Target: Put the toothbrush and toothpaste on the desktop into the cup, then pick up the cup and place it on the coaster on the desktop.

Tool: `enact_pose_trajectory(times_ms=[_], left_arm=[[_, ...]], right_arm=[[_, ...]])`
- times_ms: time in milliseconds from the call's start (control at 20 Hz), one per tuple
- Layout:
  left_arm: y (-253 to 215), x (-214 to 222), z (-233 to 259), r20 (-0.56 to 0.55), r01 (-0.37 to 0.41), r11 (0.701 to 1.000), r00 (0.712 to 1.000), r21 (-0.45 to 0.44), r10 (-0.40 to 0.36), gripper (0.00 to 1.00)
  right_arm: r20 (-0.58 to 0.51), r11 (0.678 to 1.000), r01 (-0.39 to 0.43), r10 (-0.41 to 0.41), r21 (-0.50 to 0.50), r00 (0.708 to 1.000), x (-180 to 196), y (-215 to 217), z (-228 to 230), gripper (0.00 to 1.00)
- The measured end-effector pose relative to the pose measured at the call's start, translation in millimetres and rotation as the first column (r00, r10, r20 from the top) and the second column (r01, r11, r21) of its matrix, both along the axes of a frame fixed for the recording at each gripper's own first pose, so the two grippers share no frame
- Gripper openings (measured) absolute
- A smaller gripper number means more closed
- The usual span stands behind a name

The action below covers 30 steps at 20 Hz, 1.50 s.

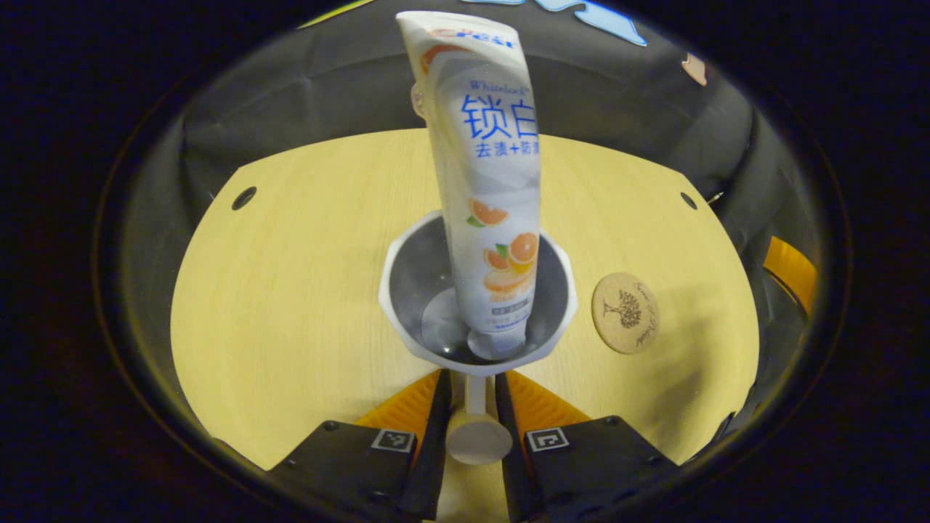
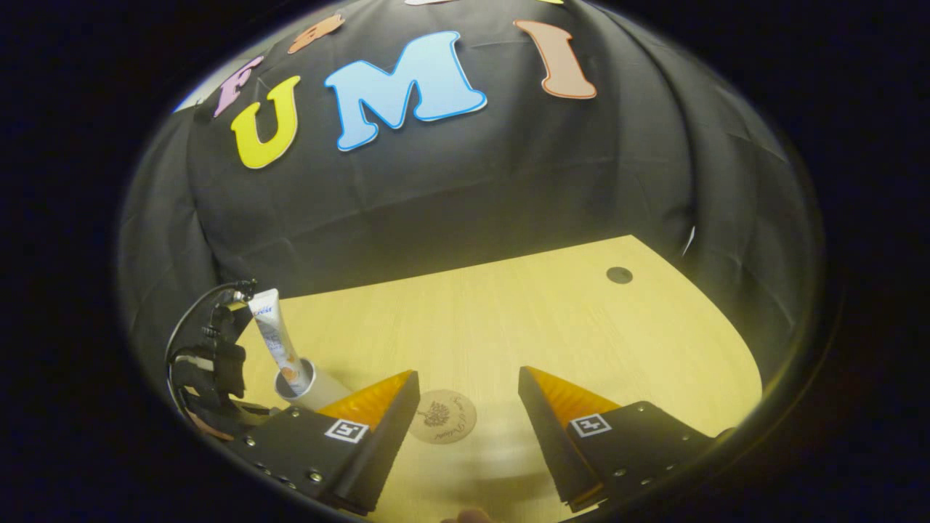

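White plastic forms the cup [image 1: 477, 290], which is held by its handle [image 1: 476, 421] between the two fingers of the left gripper [image 1: 476, 418]; both fingers are pressed against the handle, so the cup sits directly ahead of the claw. Inside it the toothpaste [image 1: 488, 181] stands cap down and leans slightly away from the claw, its crimped end rising well above the rim. No toothbrush can be made out in the cup, so it cannot be told whether that part has been done. The step in hand is judged to be the carrying of the cup to the coaster [image 1: 625, 312], which lies on the wooden desktop [image 1: 290, 290] just to the right of the cup as seen from the left claw. A short sideways move and a level lowering would be called for next, with the cup kept upright so that the tall tube is not tipped out. The left gripper is angled downward onto the cup from above and behind. The right gripper [image 2: 468, 407] is held low over the desktop with its fingers wide apart and nothing between them, the coaster lying just ahead of the gap.
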<state>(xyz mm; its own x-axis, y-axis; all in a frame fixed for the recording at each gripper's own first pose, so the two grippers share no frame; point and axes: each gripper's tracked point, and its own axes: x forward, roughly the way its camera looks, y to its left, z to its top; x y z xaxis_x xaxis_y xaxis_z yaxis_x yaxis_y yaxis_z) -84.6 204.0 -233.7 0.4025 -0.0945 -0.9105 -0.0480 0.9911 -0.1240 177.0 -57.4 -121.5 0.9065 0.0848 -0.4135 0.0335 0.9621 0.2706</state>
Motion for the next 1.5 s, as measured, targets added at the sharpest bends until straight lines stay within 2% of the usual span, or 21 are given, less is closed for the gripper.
enact_pose_trajectory(times_ms=[100,200,300,350,400,500,800,1050,1100,1150,1200,1250,1350,1500], left_arm=[[4.2,-4.0,0.8,-0.018,0.020,0.999,1.000,0.042,-0.019,0.38],[-0.2,1.4,-0.4,0.006,0.040,0.997,0.999,0.060,-0.041,0.41],[-6.3,0.8,2.0,0.026,0.060,0.996,0.998,0.064,-0.062,0.31],[-9.2,1.5,4.6,0.037,0.062,0.996,0.997,0.064,-0.064,0.31],[-14.9,-1.4,7.5,0.046,0.064,0.996,0.997,0.060,-0.066,0.36],[-12.3,1.3,5.6,0.076,0.056,0.998,0.995,0.038,-0.059,0.36],[-21.3,-0.1,10.2,0.110,0.069,0.997,0.991,0.046,-0.074,0.36],[-60.3,15.8,30.7,0.197,0.140,0.988,0.969,0.060,-0.149,0.35],[-70.1,19.8,34.4,0.211,0.161,0.985,0.962,0.068,-0.172,0.41],[-81.8,23.1,35.4,0.217,0.187,0.980,0.956,0.066,-0.197,0.35],[-95.6,24.6,37.6,0.225,0.207,0.976,0.950,0.065,-0.216,0.35],[-104.4,28.1,36.3,0.240,0.215,0.975,0.945,0.063,-0.224,0.40],[-113.6,33.6,37.1,0.237,0.213,0.975,0.946,0.058,-0.220,0.27],[-123.1,39.4,31.6,0.236,0.225,0.974,0.945,0.040,-0.228,0.27]], right_arm=[[-0.002,1.000,0.000,0.000,-0.005,1.000,-1.4,-1.2,-0.7,0.85],[-0.005,1.000,0.000,0.000,-0.002,1.000,-2.7,-0.1,-1.7,0.86],[-0.012,1.000,0.001,-0.001,0.007,1.000,-3.5,1.2,-3.7,0.86],[-0.014,1.000,0.001,-0.001,0.011,1.000,-4.2,1.8,-3.9,0.85],[-0.015,1.000,-0.001,0.001,0.013,1.000,-5.4,2.4,-4.2,0.85],[-0.014,1.000,-0.002,0.002,0.005,1.000,-6.3,1.6,-4.3,0.85],[-0.013,1.000,0.005,-0.005,0.011,1.000,-10.1,-0.6,-3.6,0.85],[-0.011,1.000,0.004,-0.004,0.001,1.000,-17.1,-3.3,-2.5,0.85],[-0.009,1.000,0.007,-0.007,-0.002,1.000,-18.9,-5.4,-2.0,0.85],[-0.007,1.000,0.011,-0.011,-0.003,1.000,-20.9,-9.0,-0.9,0.85],[-0.005,1.000,0.016,-0.016,-0.004,1.000,-22.8,-11.4,-0.7,0.85],[-0.002,1.000,0.022,-0.022,-0.005,1.000,-24.1,-15.7,1.0,0.85],[0.002,0.999,0.036,-0.036,-0.008,0.999,-25.9,-23.8,1.8,0.85],[-0.002,0.998,0.058,-0.058,-0.007,0.998,-36.6,-39.2,-0.4,0.85]])
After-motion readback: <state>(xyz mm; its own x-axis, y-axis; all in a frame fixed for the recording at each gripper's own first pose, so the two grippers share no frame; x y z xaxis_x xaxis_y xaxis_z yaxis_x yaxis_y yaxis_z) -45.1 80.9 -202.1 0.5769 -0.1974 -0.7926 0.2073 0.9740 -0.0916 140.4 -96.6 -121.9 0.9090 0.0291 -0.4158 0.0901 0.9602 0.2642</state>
